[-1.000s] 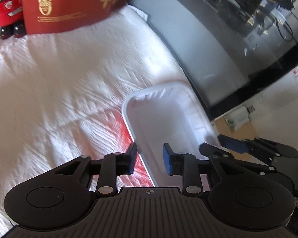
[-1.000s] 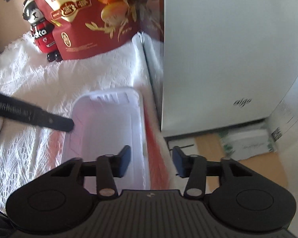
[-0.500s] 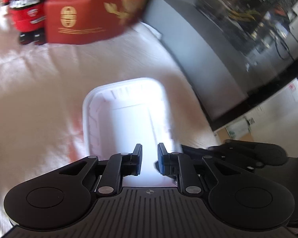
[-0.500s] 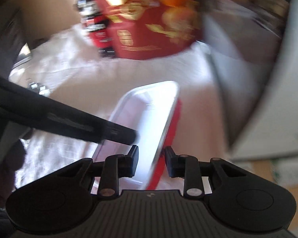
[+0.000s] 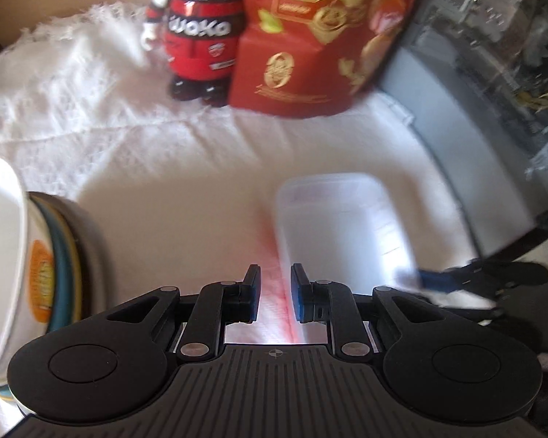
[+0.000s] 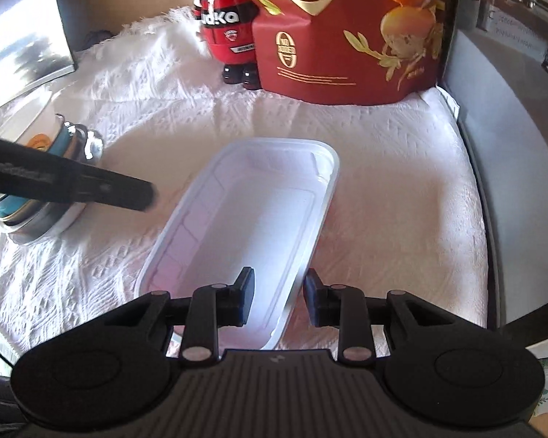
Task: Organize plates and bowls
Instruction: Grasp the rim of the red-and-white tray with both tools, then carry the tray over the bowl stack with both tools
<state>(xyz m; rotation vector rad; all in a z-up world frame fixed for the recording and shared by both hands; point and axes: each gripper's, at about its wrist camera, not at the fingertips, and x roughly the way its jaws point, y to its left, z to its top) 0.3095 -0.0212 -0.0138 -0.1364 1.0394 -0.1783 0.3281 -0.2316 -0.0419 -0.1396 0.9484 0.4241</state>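
Both grippers swung toward the bowl stack [image 6: 44,179]; jaws have been closing. Right gripper [image 6: 278,301] straddles the white tray [image 6: 259,226] rim, grip uncertain; left gripper [image 5: 276,297] narrowed, empty. Risk: tray slips, tips.

Your tabletop [image 6: 402,189] is covered with a white textured cloth [image 6: 157,109]. At its middle you have a white rectangular tray [image 6: 259,219] lying on the cloth. To your left sits a stack of bowls and plates [image 6: 51,182], well apart from the tray. Along the far edge, a panda figurine in a red jersey [image 6: 226,25] stands just beside a red snack bag [image 6: 347,36], both upright.
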